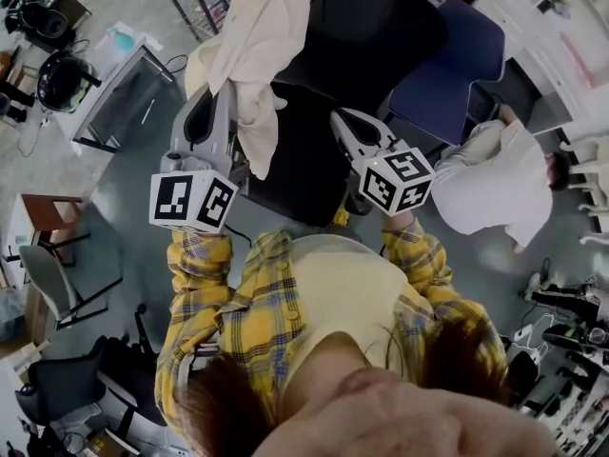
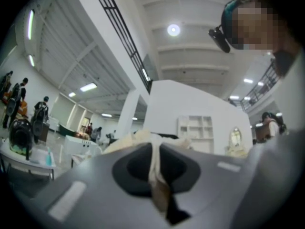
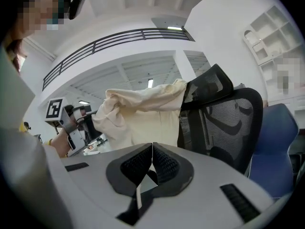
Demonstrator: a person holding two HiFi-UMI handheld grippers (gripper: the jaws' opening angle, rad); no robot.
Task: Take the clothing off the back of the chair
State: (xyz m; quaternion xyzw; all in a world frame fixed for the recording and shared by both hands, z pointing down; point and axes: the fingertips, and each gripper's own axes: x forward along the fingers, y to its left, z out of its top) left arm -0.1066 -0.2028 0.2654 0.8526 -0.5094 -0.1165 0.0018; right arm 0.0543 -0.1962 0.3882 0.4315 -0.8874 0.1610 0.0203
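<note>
One step looks done: the left gripper [image 2: 155,168] pinches a fold of the cream garment [image 1: 269,29], not yet off the chair [image 1: 381,27] back at upper centre; the right gripper [image 3: 151,150] is closed, empty.

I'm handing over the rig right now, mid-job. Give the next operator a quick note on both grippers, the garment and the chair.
Left gripper: shut on a fold of the cream fabric garment, fingers pinching it.
Right gripper: shut, empty, pointing toward the black mesh office chair, not touching the garment.
Garment: draped over the chair's headrest and back.
Done: grasp made.
Left: lift the garment clear of the chair.
</note>
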